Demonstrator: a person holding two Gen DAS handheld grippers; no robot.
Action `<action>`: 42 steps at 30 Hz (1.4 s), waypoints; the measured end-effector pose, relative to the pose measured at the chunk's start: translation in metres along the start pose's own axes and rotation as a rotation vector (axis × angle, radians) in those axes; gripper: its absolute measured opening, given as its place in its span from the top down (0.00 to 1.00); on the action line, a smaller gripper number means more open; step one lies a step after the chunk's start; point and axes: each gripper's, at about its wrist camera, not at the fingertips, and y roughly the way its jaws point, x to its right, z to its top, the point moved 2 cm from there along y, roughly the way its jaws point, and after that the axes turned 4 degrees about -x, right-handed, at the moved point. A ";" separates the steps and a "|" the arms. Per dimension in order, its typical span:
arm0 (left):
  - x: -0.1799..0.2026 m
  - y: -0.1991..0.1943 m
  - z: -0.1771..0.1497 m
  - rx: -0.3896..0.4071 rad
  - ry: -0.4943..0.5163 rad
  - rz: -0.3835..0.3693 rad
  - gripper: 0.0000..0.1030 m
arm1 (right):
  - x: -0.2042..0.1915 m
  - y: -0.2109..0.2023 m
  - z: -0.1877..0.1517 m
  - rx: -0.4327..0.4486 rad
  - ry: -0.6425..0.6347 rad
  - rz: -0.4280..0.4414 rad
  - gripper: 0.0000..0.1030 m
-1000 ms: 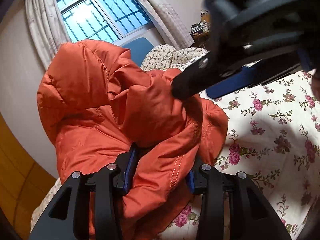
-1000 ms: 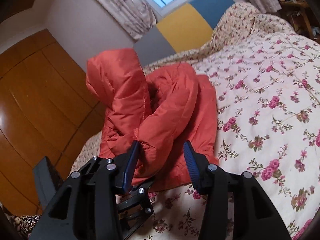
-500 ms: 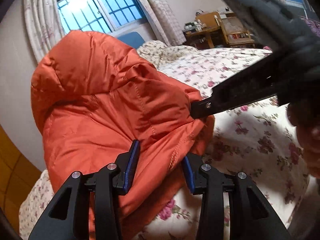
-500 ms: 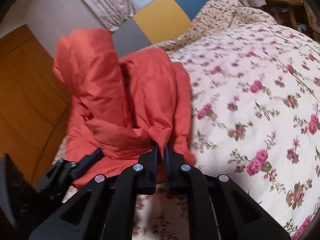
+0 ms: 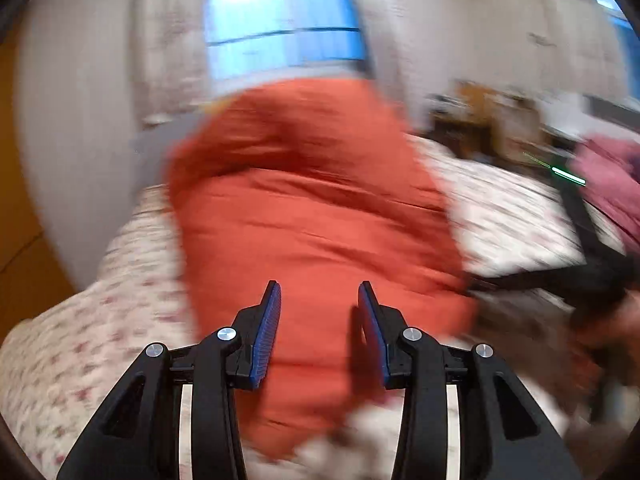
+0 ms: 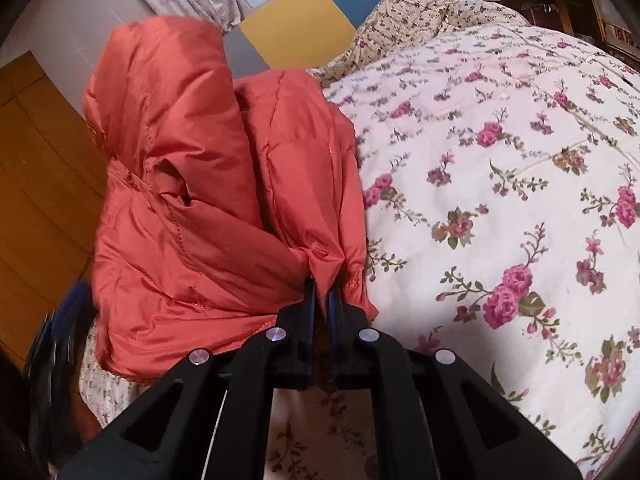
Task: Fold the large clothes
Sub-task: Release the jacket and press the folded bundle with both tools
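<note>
The right gripper (image 6: 322, 300) pinches a bunched fold of the orange jacket (image 6: 192, 208), though its jaws are easing apart. The left gripper (image 5: 319, 320) stands part open with jacket cloth between its pads; the blur hides any contact. The jacket sits heaped near the bed's (image 6: 500, 168) left edge, hood upright, so most folding seems left.

light source: daylight is coming through the window (image 5: 280, 20), glaring blue-white
left wrist view: heavy motion blur is smearing the orange jacket (image 5: 312, 216) and floral bedspread (image 5: 100, 320); only the left gripper (image 5: 319, 320) is staying sharp
right wrist view: evenly bright and mostly sharp, blurring at the left edge
edges: fisheye is bending and darkening the corners
</note>
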 end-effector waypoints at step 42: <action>-0.069 0.105 0.079 -0.129 -0.295 0.154 0.61 | -0.137 0.042 0.144 0.153 -0.365 -0.054 0.77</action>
